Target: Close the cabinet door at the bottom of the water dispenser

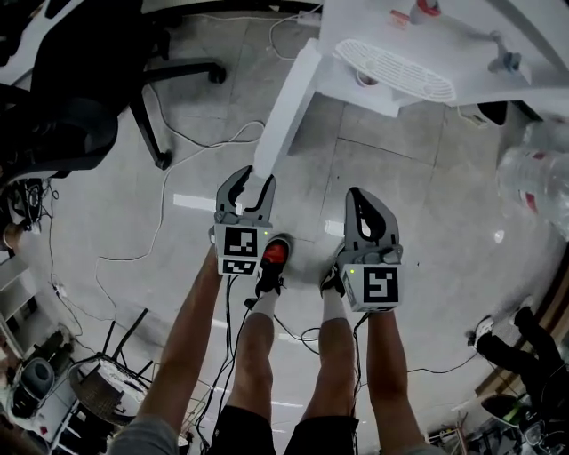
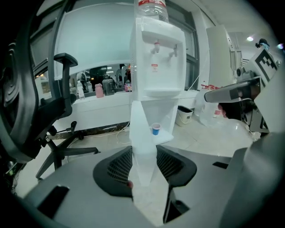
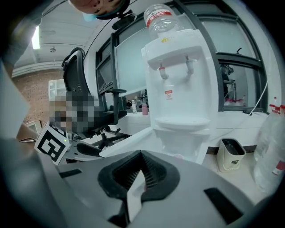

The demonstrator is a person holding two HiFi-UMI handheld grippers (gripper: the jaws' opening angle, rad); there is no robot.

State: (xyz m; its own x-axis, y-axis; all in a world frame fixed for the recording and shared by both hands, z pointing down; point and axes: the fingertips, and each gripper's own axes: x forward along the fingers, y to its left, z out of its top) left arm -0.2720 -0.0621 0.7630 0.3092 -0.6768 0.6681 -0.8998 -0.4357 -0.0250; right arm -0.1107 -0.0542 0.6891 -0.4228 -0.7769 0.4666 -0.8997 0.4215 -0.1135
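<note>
White cabinet door (image 1: 286, 111) stands swung wide out from the base of the water dispenser (image 2: 158, 62). Closing not yet done, and by my reading the whole swing is left. Plain flat panel. Left hand-held gripper (image 1: 253, 184): jaws apart, door's free edge in the gap, apparently unclamped. Right hand-held gripper (image 1: 358, 197): pinched together, empty, off the door.

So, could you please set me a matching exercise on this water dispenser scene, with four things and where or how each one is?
Things:
1. cabinet door
2. blue cup
3. water bottle
4. white bin

Places or states:
A. on the floor beside the dispenser
B. swung open
C. on top of the dispenser
D. inside the bottom cabinet

Pairs: 1-B, 2-D, 3-C, 4-A.
</note>
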